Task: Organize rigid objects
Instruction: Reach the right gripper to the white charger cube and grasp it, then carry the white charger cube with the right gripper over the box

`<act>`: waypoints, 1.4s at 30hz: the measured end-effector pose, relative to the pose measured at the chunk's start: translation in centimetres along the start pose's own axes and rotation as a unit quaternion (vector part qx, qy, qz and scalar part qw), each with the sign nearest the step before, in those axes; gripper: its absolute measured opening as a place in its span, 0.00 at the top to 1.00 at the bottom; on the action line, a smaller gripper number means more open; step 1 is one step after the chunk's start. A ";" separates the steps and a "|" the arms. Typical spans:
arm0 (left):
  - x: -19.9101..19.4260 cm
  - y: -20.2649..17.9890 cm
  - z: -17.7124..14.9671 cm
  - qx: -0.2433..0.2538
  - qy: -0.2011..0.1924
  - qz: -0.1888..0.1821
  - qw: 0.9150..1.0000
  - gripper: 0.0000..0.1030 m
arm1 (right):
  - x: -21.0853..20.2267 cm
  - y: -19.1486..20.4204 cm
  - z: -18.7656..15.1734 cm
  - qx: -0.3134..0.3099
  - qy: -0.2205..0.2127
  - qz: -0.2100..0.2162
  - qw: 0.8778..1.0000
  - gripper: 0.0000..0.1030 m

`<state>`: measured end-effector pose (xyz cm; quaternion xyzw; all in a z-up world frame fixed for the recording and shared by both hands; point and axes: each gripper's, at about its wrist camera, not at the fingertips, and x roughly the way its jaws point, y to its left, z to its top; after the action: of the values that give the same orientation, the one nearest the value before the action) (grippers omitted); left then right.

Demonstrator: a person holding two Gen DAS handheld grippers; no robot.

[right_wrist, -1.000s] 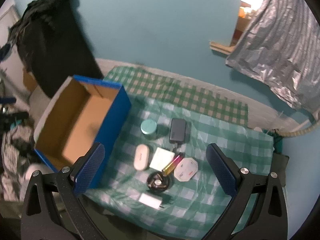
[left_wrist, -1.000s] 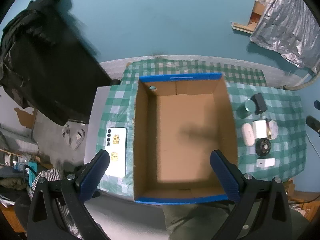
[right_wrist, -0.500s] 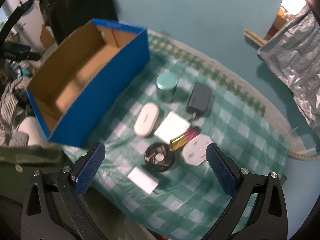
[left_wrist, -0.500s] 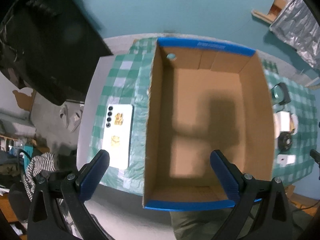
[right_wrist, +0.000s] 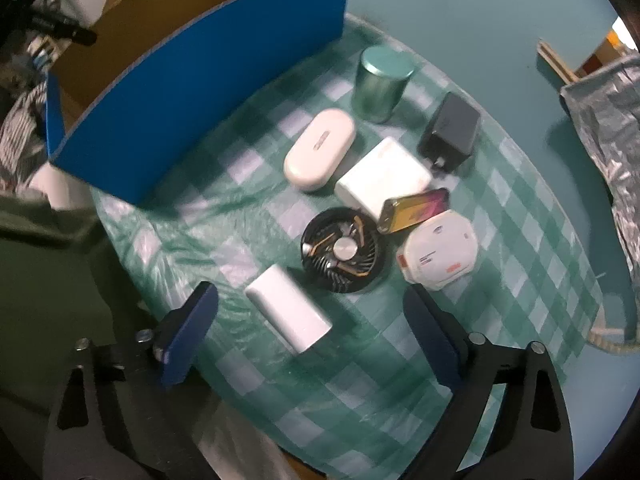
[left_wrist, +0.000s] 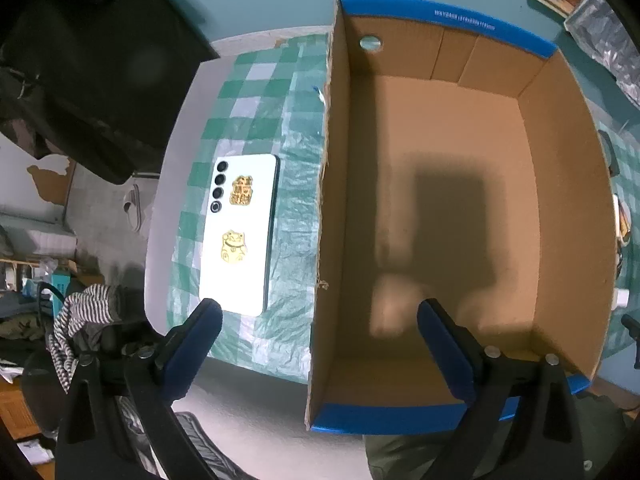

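The right gripper (right_wrist: 308, 324) stands open, its jaws having just been closing a little, with the white block (right_wrist: 289, 308) between them, untouched; a skewed bite could tip it against the fan (right_wrist: 341, 249) at 1 o'clock. The left gripper (left_wrist: 318, 340), open and holding nothing, straddles the left wall of the box (left_wrist: 326, 208); going lower could knock it. The phone (left_wrist: 239, 234) lies at 11 o'clock. Print on the box's rim is unreadable.

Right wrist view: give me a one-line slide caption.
Open right tool above a white power bank, small round fan and other gadgets beside the blue box.
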<state>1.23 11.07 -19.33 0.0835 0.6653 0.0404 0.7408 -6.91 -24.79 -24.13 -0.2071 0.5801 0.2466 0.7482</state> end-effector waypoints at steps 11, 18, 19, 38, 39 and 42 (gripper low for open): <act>1.5 0.1 -0.4 0.007 0.015 0.002 1.000 0.15 | 3.2 1.7 -0.6 -0.056 0.044 0.001 0.997 0.54; 1.4 0.0 -0.6 0.016 0.010 0.002 1.000 0.17 | 4.3 1.1 -0.3 0.005 0.069 0.039 0.997 0.73; 1.4 0.0 -0.6 0.017 0.011 0.005 1.000 0.17 | 4.7 0.4 0.0 0.023 0.068 0.042 0.997 0.73; 2.3 0.0 -0.5 0.019 0.032 -0.021 0.999 0.48 | 5.5 1.1 3.2 0.107 0.061 0.044 0.991 0.74; 2.4 0.0 -0.6 0.018 0.034 -0.025 0.999 0.54 | 5.2 1.2 3.4 0.111 0.057 0.046 0.991 0.74; 2.7 -0.1 -0.7 0.018 0.044 -0.034 0.998 0.66 | 4.1 0.8 2.9 0.124 0.045 0.053 0.990 0.74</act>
<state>0.81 11.53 -22.09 0.0724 0.7000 0.0067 0.7104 -4.34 -21.89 -27.38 -0.0925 0.6492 0.2019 0.7274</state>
